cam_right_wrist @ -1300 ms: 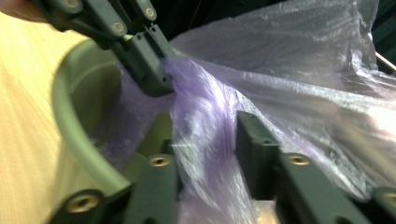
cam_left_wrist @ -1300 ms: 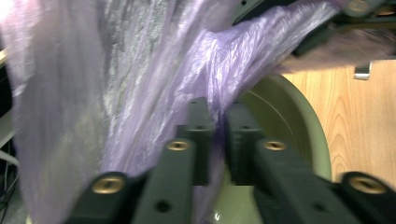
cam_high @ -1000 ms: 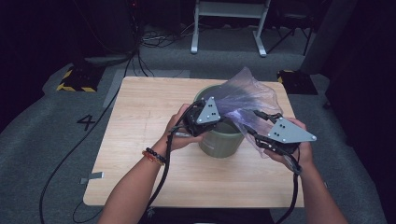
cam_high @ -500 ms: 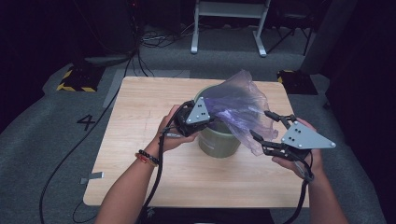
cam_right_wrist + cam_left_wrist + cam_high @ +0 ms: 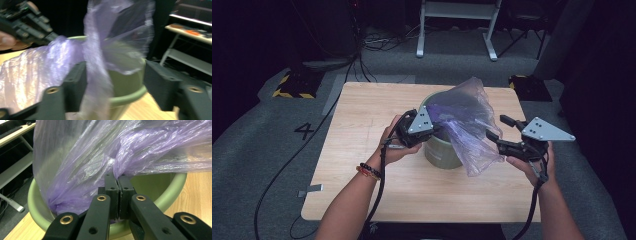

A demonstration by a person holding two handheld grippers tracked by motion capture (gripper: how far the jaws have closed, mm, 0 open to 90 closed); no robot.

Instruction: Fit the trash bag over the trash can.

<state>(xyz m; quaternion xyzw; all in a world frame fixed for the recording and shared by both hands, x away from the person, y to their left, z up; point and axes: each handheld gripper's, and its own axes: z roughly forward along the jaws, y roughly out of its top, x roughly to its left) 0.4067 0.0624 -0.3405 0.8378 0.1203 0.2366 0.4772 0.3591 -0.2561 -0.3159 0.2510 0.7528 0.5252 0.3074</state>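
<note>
A round green plastic bin (image 5: 443, 155) stands on the pale wooden table (image 5: 362, 125), right of its middle. A thin purple see-through plastic bag (image 5: 467, 120) sits partly in the bin, rises above its rim and hangs over the bin's right side. The left gripper (image 5: 432, 131) is at the bin's left rim, its jaws pinched on the bag there. The right gripper (image 5: 499, 129) is right of the bin, jaws apart, beside the hanging bag.
</note>
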